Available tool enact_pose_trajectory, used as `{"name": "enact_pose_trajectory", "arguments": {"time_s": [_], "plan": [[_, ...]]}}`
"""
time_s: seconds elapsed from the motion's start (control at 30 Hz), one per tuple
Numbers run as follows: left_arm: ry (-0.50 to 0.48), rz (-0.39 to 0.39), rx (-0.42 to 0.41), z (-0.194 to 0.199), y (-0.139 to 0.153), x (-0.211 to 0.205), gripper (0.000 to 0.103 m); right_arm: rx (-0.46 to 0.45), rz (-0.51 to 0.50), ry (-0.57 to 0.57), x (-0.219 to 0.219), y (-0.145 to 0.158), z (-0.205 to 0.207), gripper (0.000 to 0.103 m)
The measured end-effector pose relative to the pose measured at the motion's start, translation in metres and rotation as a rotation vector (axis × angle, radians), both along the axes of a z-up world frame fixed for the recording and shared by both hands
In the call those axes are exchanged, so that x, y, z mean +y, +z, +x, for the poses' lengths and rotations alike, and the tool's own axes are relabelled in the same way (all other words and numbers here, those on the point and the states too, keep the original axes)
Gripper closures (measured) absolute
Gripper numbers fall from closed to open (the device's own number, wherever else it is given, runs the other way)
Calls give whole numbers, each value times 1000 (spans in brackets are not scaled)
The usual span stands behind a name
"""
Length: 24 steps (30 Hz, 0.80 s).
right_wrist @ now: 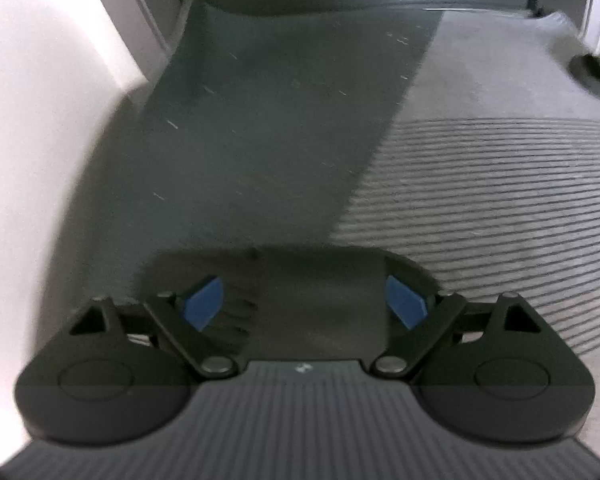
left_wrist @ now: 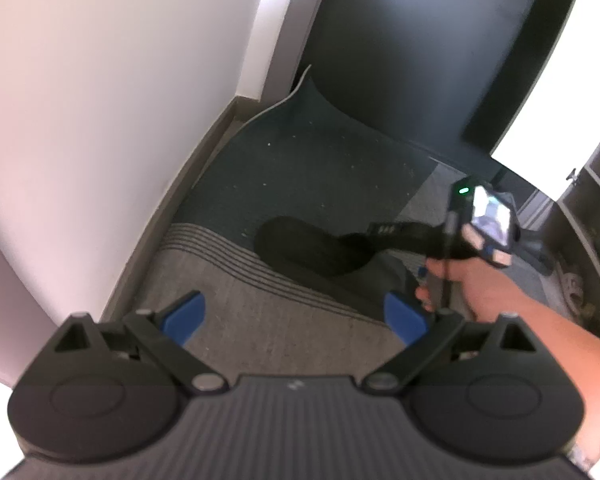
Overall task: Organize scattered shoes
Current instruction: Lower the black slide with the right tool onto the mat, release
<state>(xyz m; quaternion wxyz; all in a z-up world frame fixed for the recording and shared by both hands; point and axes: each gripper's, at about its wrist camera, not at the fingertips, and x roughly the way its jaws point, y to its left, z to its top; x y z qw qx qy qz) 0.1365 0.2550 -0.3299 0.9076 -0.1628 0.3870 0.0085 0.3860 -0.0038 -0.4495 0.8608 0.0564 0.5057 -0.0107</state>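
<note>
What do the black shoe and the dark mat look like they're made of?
Shoe: looks like a matte black fabric or knit upper, with no shine; blur leaves it open. Mat: dark, low-pile textile, seemingly with a stiff backing, since its far corner curls up against the door; pale lint specks cling to it.

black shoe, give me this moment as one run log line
left gripper: open, empty, over striped carpet | right gripper: open, straddling black shoe, pads not pressing | shoe: on floor beside dark mat
</note>
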Motion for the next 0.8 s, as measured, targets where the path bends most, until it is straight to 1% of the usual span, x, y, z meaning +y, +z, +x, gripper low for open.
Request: {"name": "enact_pose_trajectory", "arguments": {"time_s": [0.1, 0.17, 0.2, 0.23, 0.27, 0.3, 0.33, 0.37, 0.4, 0.47, 0.53, 0.6, 0.63, 0.73, 0.8], "plan": [[8, 11, 8, 2, -1, -1, 7, 5, -7, -35, 3, -9, 0, 12], [8, -1, 17, 3, -2, -1, 8, 2, -10, -38, 6, -8, 0, 14], [7, -8, 19, 2, -3, -1, 8, 1, -11, -39, 8, -8, 0, 31], [7, -6, 19, 1, -3, -1, 8, -3, 7, -28, 8, -7, 0, 31], [9, -5, 19, 1, -2, 0, 8, -17, 5, 6, 11, -4, -1, 37], [13, -5, 19, 1, -2, 1, 8, -31, -8, 62, 12, -1, -3, 45], [21, -7, 20, 1, -2, 4, 8, -57, -24, 130, 15, 2, -5, 51], [27, -11, 21, 1, -3, 6, 8, -84, -40, 199, 17, 6, -7, 61], [33, -19, 25, 2, -4, 8, 8, -100, -44, 262, 18, 9, -8, 69], [45, -40, 34, 2, -6, 13, 8, -107, -36, 353, 14, 12, -9, 75], [48, -52, 42, 2, -7, 15, 8, -101, -48, 427, 12, 14, -9, 76], [46, -53, 40, 2, -7, 14, 8, -73, -58, 484, 7, 18, -7, 76], [44, -52, 37, 1, -6, 14, 8, -64, -61, 492, 5, 19, -7, 76], [40, -51, 30, 0, -5, 13, 8, -33, -130, 572, 3, 20, -9, 76], [38, -52, 28, -1, -4, 14, 7, -27, -197, 623, -1, 20, -13, 77]]}}
